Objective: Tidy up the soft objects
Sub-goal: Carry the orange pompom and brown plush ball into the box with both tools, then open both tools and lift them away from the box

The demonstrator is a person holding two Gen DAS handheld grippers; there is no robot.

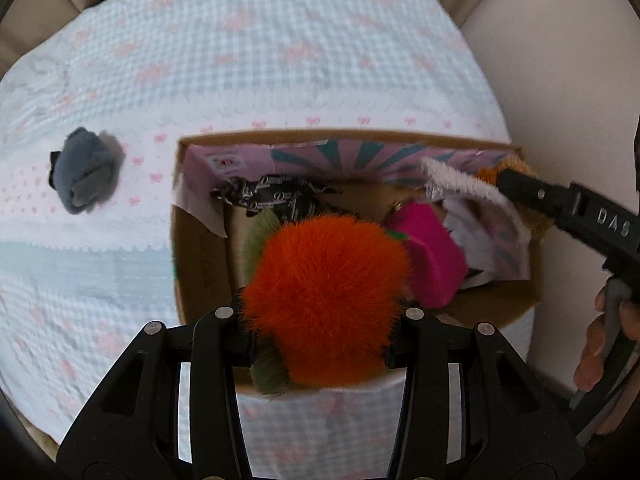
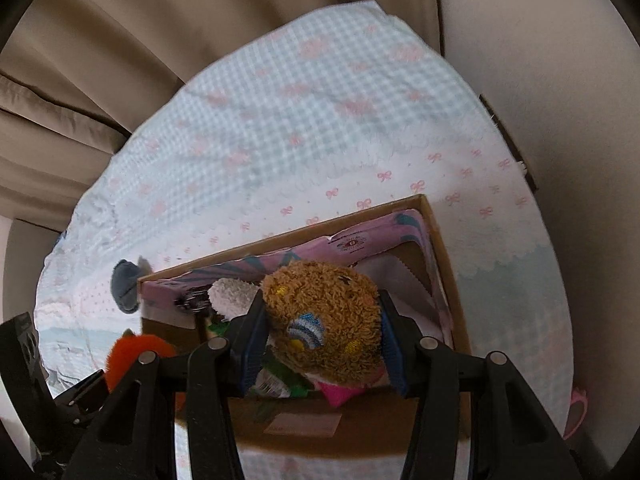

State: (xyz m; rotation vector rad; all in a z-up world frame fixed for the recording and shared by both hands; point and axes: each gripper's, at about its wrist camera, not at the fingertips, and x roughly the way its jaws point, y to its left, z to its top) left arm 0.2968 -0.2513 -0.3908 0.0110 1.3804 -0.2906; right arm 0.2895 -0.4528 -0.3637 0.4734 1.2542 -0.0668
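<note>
Grey cloth, rolled into a small bundle [image 1: 86,176], lies by itself on the pale blue checked bedspread [image 1: 248,60], well to the left of the cardboard box [image 1: 188,248]. The spread carries small pink bows and a white scalloped trim.

Moving right, the box sits open-topped on the bed, lined with pink and teal striped paper. A black ribbon with white lettering [image 1: 272,194] lies against its far wall, and a bright pink soft piece [image 1: 432,252] rests toward the middle of the floor of the box.

Over the near edge of the box, the left gripper [image 1: 320,332] is clamped on a fluffy orange pom-pom toy [image 1: 324,296] with olive-green fur showing at its sides; both pads press into the fur, and the toy hangs above the box opening.

Further right, the right gripper [image 2: 320,344] is closed on a curly brown plush toy [image 2: 324,320] with small stitched patches of blue, white and yellow. Its blue pads squeeze the plush from both sides, holding it over the right part of the box, above the pink piece. A white fuzzy part [image 2: 230,296] sticks out just left of the brown plush. A person's hand [image 1: 608,344] on the handle shows at the far right in the left wrist view.
</note>
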